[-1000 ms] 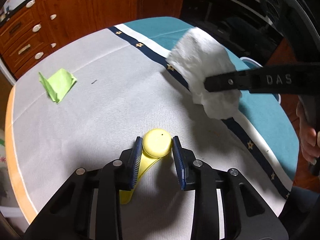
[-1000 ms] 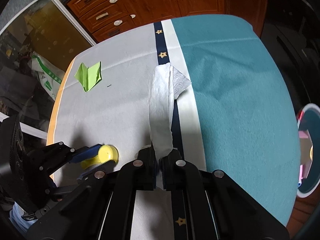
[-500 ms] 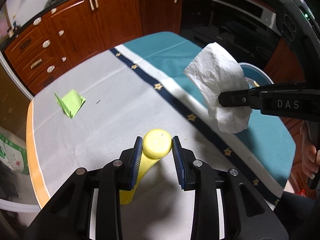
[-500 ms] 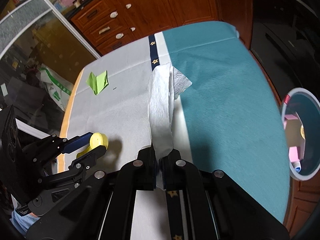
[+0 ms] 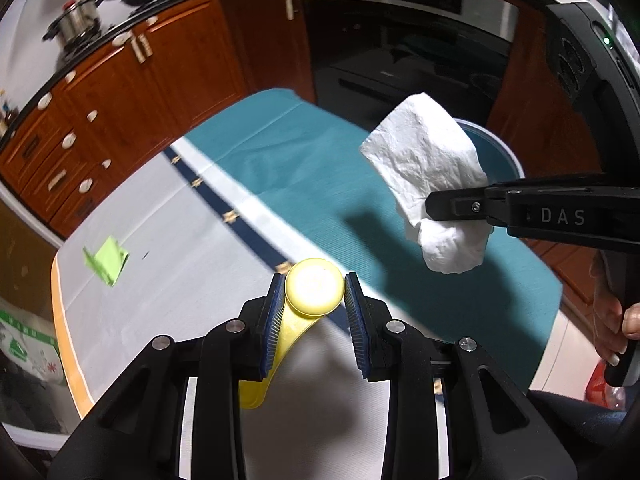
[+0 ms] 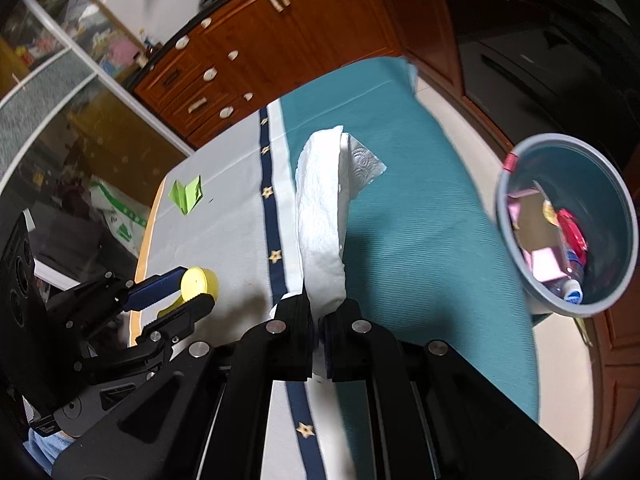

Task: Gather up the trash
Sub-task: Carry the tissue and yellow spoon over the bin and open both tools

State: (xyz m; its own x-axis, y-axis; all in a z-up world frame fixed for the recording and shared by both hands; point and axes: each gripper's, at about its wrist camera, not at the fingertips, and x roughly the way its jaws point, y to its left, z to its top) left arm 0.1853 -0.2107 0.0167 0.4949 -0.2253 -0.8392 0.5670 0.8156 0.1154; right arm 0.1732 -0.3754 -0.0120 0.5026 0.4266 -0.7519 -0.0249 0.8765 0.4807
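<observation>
**A:** Why are both loads held up off the surface (image 5: pixel 168 320)?

**B:** So I can carry them across. My left tool (image 5: pixel 315 312) is clamped on the yellow plastic piece (image 5: pixel 315 289), its round head pinched between the blue pads (image 5: pixel 272 320) and its tail hanging below. My right tool (image 6: pixel 318 344) is closed tight on the white paper towel (image 6: pixel 322 216), which sticks forward in a crumpled roll, clear of the cloth.

**A:** And where does it go?

**B:** The grey bin (image 6: pixel 505 184) stands on the floor beyond the surface's edge, at about three o'clock in my right view. Some pink scraps and a bottle already lie inside. I judge the towel goes first, since it is nearer.

**A:** Anything left behind?

**B:** A folded green paper (image 5: pixel 106 260) lies alone on the grey half, at nine o'clock in my left view.

**A:** The room?

**B:** A kitchen: reddish wooden cabinets (image 6: pixel 248 52) with pale knobs, a pot (image 5: pixel 76 20) on the counter, and a teal-and-grey tablecloth (image 6: pixel 420 216) with a navy starred stripe.
</observation>
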